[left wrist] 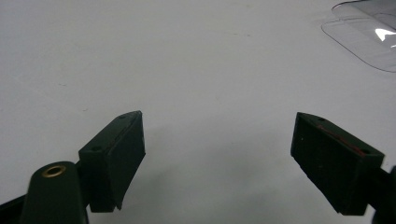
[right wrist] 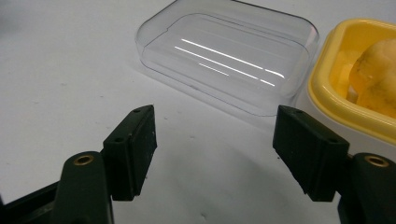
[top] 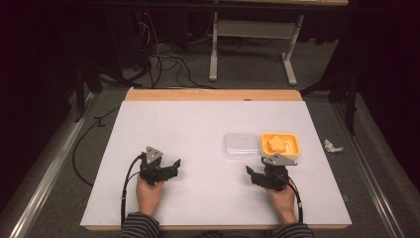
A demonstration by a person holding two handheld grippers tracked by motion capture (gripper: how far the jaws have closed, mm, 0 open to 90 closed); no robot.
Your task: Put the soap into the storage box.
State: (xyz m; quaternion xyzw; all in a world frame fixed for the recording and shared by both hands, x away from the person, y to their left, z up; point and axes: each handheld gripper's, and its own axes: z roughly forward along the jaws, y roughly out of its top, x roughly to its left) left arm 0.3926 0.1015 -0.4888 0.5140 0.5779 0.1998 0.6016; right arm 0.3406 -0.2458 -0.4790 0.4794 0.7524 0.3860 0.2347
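A clear plastic lid (top: 240, 145) (right wrist: 229, 58) lies flat on the white table, right of the middle. Touching its right side stands a yellow tray (top: 280, 144) (right wrist: 336, 100) with an orange flower-shaped piece (top: 276, 143) (right wrist: 378, 79) in it. My right gripper (top: 252, 174) (right wrist: 215, 156) rests just in front of the lid and tray, open, with nothing between its black jaws. My left gripper (top: 174, 166) (left wrist: 217, 156) sits at the front left, open over bare table. A corner of the lid (left wrist: 369, 42) shows at the top right of the left gripper view.
The white table top (top: 198, 119) has a wooden back edge (top: 213, 94). A crumpled white scrap (top: 332, 146) lies on the floor to the right. Cables (top: 163, 59) and a table frame (top: 252, 34) stand on the floor beyond.
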